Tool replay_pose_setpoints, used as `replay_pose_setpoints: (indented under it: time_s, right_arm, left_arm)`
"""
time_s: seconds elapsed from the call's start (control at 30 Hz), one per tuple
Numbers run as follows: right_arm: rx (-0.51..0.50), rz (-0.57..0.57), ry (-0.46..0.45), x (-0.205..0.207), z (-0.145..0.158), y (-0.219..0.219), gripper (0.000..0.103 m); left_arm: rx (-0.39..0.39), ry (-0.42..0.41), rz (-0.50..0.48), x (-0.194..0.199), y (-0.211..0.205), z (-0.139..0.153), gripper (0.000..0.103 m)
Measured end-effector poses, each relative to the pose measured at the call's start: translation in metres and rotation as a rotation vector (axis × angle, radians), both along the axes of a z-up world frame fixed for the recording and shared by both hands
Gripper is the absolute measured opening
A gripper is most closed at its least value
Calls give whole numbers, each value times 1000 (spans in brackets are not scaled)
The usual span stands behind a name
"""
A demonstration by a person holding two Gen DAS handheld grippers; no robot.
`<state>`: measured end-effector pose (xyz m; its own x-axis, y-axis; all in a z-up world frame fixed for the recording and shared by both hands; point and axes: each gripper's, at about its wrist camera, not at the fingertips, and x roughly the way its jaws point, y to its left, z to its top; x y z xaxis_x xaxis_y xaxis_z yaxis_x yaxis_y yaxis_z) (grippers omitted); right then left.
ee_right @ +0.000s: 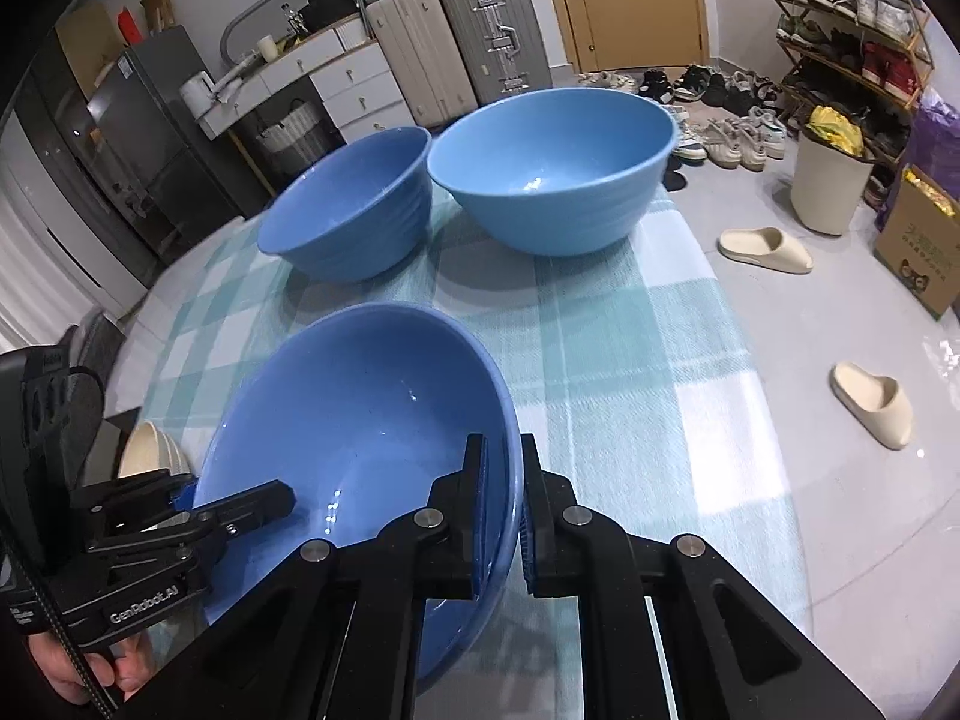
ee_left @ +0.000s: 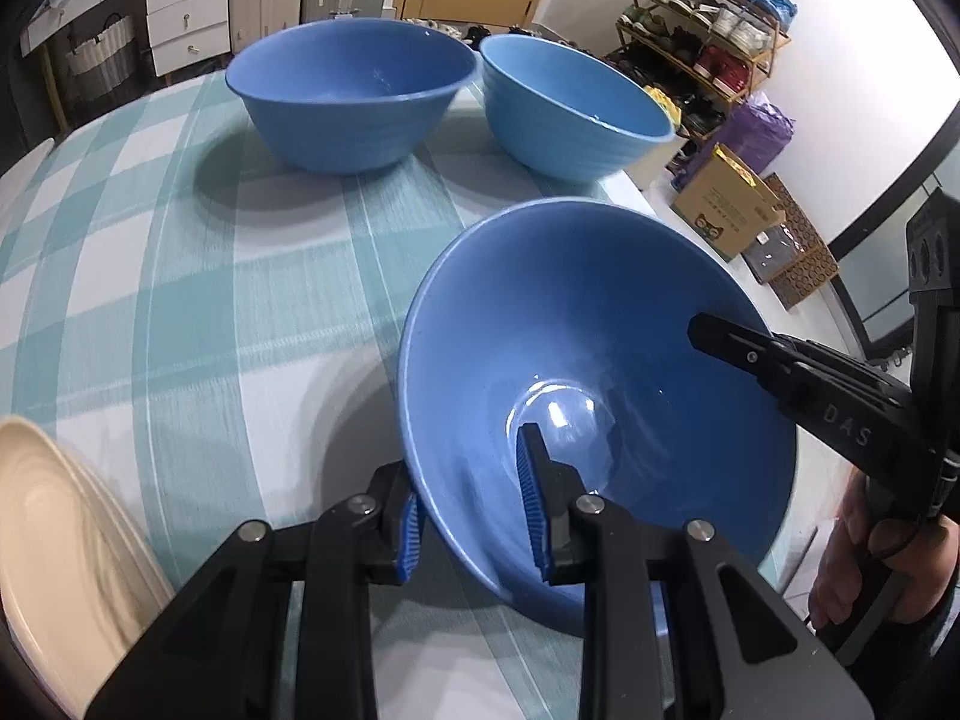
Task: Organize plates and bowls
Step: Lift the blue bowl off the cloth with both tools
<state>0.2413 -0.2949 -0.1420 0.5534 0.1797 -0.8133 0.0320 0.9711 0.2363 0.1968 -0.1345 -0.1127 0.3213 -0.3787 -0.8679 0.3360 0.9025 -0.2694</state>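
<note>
on the near part of the worktop (ee_left: 180, 276), tilted and lifted between both tongs, sits a deep blue bowl (ee_left: 600, 372) with a glossy inside that catches small highlights and a plain smooth rim. the left tongs (ee_left: 474, 510) are closed on its rim, one blue ribbed pad inside the bowl and one outside; the right tongs (ee_right: 501, 516) pinch the opposite rim the same way, jaws nearly together on the thin wall. two more bowls stand upright side by side at the far end of the worktop: a darker blue bowl (ee_left: 351, 96) with faint ridges on its wall and a paler blue bowl (ee_left: 570, 108). a cream plate (ee_left: 54, 546) lies at the near left edge. the right tongs' body reads "das" in the left wrist view; the left tongs' body reads "genrobot.ai" in the right wrist view. a teal and white checked cloth covers the worktop. beyond it are suitcases (ee_right: 456, 42), a white drawer unit, a shoe rack (ee_left: 702, 30), a cardboard box (ee_left: 726, 210) and cream slippers (ee_right: 765, 249) on a grey floor.
</note>
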Motion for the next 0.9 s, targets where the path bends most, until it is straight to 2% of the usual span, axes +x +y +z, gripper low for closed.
replay_pose_setpoints:
  time_s: [0.27,0.43,0.63,0.9]
  right_arm:
    - [30,-21,20,-38,0,-1,9]
    - [40,-20,20,-56,5,3,9]
    - [53,-14,24,-67,4,8,9]
    - [70,-1,37,-62,-3,16,9]
  left_arm:
    - [-6,5,-4,-27,4,3,26]
    - [3,-18,-5,-40,6,8,26]
    - [5,-4,-1,-47,13,2,26]
    - [14,4,25,-47,19,1,27]
